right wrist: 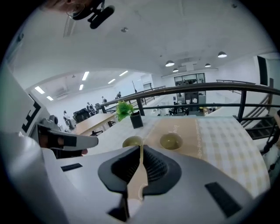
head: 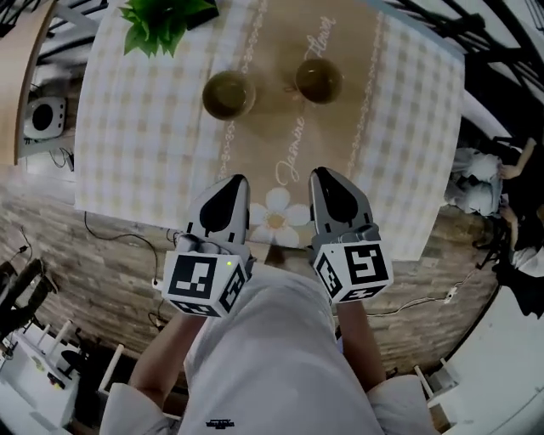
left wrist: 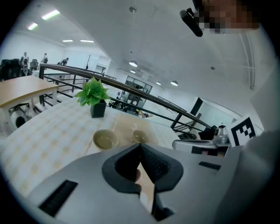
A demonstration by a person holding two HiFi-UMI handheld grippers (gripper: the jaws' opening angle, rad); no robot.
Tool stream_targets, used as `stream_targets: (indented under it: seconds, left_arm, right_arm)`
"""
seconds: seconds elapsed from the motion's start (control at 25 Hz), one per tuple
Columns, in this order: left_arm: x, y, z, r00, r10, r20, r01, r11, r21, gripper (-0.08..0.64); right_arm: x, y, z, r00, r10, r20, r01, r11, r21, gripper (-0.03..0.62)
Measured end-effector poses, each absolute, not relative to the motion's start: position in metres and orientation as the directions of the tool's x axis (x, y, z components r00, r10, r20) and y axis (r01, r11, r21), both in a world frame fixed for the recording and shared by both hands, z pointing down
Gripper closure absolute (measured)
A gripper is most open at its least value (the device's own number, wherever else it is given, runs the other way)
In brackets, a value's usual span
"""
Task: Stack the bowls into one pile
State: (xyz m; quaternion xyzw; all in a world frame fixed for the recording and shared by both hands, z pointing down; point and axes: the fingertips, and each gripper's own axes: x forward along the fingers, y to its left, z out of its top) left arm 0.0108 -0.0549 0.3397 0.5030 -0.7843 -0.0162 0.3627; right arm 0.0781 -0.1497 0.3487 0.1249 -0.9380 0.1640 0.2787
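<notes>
The bench point(head: 119, 144), covered in a pale checked cloth, stretched ahead of both sets of jaws, with a tan runner point(head: 280, 136) down its middle. The left gripper point(head: 233, 187) and the right gripper point(head: 330, 180) hovered side by side above the bench's near edge, each with its jaws pressed together on nothing. Two olive-green bowls stood upright and apart from each other, unstacked, well ahead of the jaws. The left bowl point(head: 228, 94) sat at the runner's left edge, straight ahead of the left jaws. The right bowl point(head: 319, 80) sat on the runner ahead of the right jaws, a little farther off. A small potted plant point(head: 161, 24) stood beyond the left bowl, off to the left of the left jaws.
</notes>
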Motion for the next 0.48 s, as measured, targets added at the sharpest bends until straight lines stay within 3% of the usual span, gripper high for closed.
stream_targets:
  seconds: [0.2, 0.48]
  left_arm:
    - [0.072, -0.088, 0.331, -0.293, -0.779, 0.555, -0.743, 0.551, 0.38, 0.538]
    - [0.083, -0.115, 0.339, -0.343, -0.75, 0.565, -0.708, 0.602, 0.369, 0.538]
  right_arm:
    - [0.121, -0.183, 0.344, -0.84, -0.07, 0.537, -0.246, 0.933, -0.263, 0.543]
    - [0.142, -0.219, 0.356, -0.851, -0.072, 0.521, -0.263, 0.916, -0.304, 0.543]
